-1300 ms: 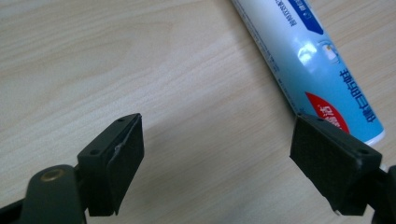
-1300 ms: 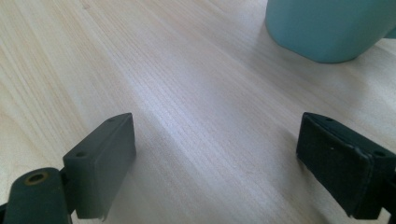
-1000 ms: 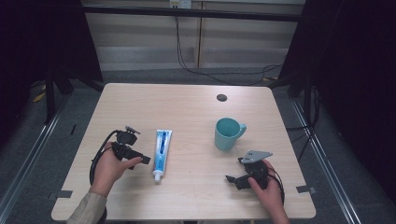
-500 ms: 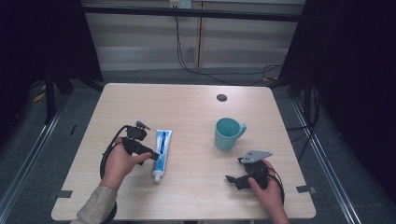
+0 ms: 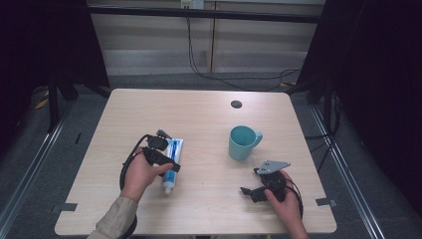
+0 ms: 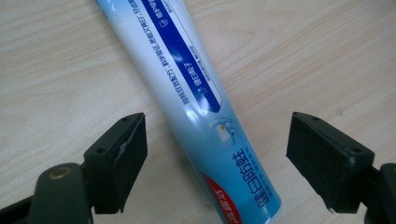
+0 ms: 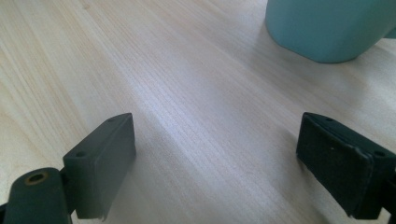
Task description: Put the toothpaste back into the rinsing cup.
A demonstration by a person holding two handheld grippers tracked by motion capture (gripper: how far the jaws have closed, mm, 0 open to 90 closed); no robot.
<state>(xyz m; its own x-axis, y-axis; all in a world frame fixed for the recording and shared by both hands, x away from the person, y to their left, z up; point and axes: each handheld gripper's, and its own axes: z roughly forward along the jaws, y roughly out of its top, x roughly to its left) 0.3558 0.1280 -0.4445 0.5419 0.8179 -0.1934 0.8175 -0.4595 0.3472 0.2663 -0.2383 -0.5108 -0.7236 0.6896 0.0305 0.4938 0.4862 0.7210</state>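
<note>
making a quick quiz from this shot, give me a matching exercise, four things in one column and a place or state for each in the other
Things:
1. toothpaste tube
2. mug
3. left gripper
4. right gripper

States:
a. open over bare wood, mug ahead
b. upright, teal
c. lying flat on the table
d. open, a jaw on either side of the tube

Pairs: 1-c, 2-b, 3-d, 4-a

The only writing stood on the white and light-blue plastic toothpaste tube (image 6: 201,107) that lay on the pale wooden counter (image 6: 327,56). In the left gripper view, a dark blue band along the tube carried lines of small white Chinese characters, too fine to read. Nearer the cap end, large white Chinese characters ran along the light-blue body beside a red patch with small white print. In the high view the tube's (image 5: 171,158) printing was too small to make out.
</note>
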